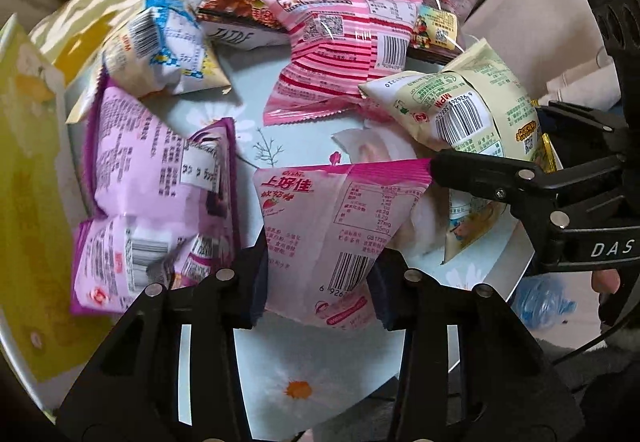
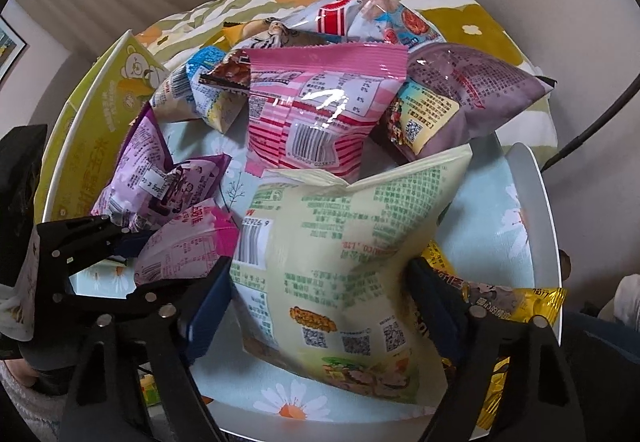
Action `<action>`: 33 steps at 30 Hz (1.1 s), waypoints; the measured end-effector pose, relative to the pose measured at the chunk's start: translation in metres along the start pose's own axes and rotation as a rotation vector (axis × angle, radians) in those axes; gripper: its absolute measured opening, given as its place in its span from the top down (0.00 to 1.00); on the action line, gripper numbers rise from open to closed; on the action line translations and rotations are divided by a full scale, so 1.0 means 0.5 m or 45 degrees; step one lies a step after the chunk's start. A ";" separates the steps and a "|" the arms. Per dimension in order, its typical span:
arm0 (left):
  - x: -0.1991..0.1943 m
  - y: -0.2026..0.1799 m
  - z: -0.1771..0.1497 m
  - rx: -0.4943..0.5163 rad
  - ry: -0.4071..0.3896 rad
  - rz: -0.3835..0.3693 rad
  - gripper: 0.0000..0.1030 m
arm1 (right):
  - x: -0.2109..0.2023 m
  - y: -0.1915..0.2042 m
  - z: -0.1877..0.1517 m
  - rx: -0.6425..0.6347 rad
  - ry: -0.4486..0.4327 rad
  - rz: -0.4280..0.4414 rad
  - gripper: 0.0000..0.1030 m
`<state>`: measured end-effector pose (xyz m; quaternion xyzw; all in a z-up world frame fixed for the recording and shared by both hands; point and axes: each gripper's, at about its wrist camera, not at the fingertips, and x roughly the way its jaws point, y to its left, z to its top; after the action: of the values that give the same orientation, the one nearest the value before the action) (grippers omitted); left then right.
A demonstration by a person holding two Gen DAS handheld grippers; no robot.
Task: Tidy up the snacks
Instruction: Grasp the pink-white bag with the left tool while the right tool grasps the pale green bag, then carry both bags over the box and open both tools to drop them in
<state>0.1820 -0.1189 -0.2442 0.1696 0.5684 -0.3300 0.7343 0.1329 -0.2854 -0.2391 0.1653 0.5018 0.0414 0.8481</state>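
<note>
On tray, two purple packets, two pink

snack bags crowd tray, bare centre gap

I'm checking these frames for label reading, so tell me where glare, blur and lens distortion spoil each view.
Left wrist view: fisheye bends the tray rim, dark corners; the purple snack packet is smeared by blur, while the pink Oishi packet barcode stays readable. Right wrist view: white glare patches sit on the pink striped packet and mauve packet; the pale green packet print is soft.
</note>
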 end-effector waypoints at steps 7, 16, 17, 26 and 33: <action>-0.013 -0.011 -0.016 -0.055 -0.032 0.017 0.64 | -0.019 0.000 -0.001 -0.036 -0.026 0.021 0.44; -0.066 -0.033 -0.043 -0.131 -0.097 0.046 0.64 | -0.069 0.009 -0.002 -0.095 -0.085 0.063 0.52; -0.075 -0.034 -0.045 -0.142 -0.110 0.049 0.64 | -0.074 0.013 -0.003 -0.102 -0.092 0.067 0.52; -0.180 -0.037 -0.064 -0.279 -0.265 0.087 0.64 | -0.159 0.036 0.005 -0.210 -0.186 0.104 0.52; -0.284 -0.038 -0.092 -0.428 -0.414 0.141 0.64 | -0.224 0.076 0.021 -0.336 -0.270 0.159 0.52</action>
<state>0.1167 -0.0623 -0.1210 0.0204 0.4796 -0.2128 0.8510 0.0907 -0.2783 -0.1285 0.0867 0.3883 0.1420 0.9064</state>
